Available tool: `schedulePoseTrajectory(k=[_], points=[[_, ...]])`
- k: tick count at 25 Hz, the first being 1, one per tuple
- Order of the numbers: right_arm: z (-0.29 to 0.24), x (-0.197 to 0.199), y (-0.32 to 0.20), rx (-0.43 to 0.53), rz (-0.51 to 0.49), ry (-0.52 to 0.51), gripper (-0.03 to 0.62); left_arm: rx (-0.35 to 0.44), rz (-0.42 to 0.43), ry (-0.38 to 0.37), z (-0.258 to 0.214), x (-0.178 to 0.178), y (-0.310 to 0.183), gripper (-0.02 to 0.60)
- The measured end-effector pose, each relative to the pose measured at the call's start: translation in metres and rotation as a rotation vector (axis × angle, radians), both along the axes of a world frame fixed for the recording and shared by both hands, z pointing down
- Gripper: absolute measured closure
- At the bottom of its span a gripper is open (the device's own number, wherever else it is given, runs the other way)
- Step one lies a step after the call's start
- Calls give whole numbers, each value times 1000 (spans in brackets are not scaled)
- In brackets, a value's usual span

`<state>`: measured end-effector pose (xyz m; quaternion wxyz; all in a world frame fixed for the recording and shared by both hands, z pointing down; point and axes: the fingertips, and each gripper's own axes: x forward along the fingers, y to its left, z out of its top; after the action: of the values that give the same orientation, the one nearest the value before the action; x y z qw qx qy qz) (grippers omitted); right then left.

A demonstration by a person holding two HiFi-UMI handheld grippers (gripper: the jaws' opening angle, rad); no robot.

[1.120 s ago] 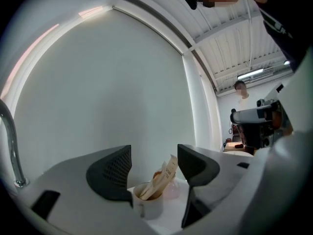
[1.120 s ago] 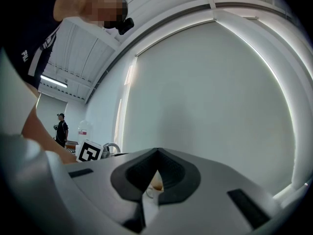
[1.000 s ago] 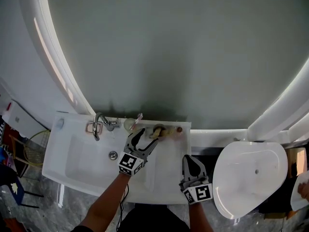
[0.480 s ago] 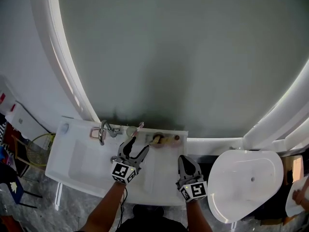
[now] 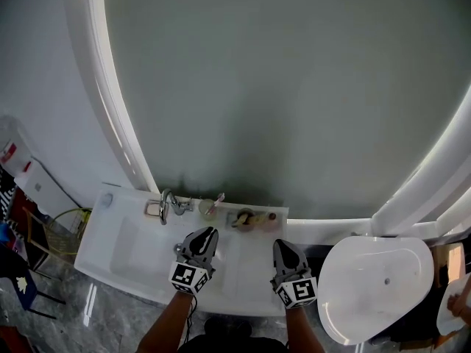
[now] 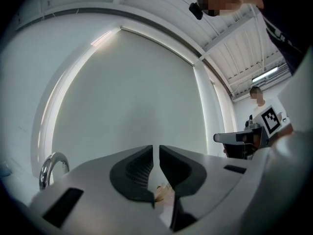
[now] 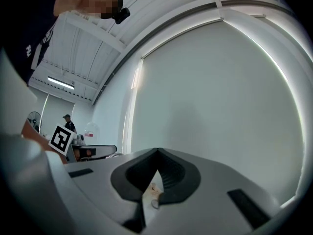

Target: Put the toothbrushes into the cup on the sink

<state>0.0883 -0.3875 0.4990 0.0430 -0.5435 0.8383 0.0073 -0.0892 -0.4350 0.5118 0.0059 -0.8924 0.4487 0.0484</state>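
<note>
A small cup [image 5: 208, 210] stands on the back ledge of the white sink [image 5: 121, 252], right of the tap, with a pink-tipped toothbrush [image 5: 218, 198] leaning out of it. My left gripper [image 5: 209, 232] [image 6: 156, 153] hovers over the sink's right part, short of the cup. Its jaws have just been closing with nothing between them, and only a thin slit is left. My right gripper [image 5: 282, 245] [image 7: 157, 153] hangs at the sink's right end, shut and empty. No other toothbrush can be made out.
A chrome tap [image 5: 168, 201] [image 6: 51, 166] rises at the back of the basin. A yellowish object [image 5: 246, 218] and a small brown thing [image 5: 272, 216] lie on the ledge. A white oval fixture [image 5: 375, 278] stands to the right. A large arched wall panel [image 5: 280, 87] rises behind.
The left gripper has drawn back from the ledge by the cup and risen, and its wide-open jaws have closed. The right gripper rose slightly. The head view tilted upward.
</note>
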Motion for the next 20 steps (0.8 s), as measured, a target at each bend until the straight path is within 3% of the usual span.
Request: schedulePoseTrajectory(k=[6,20], points=[[-2,-6,5,-1,-13,6,567,-5,-30,10,-4,-6,17,555],[-4,-3,11,-2,-3,13,566,15,-41,43,-25,-4,34,557]])
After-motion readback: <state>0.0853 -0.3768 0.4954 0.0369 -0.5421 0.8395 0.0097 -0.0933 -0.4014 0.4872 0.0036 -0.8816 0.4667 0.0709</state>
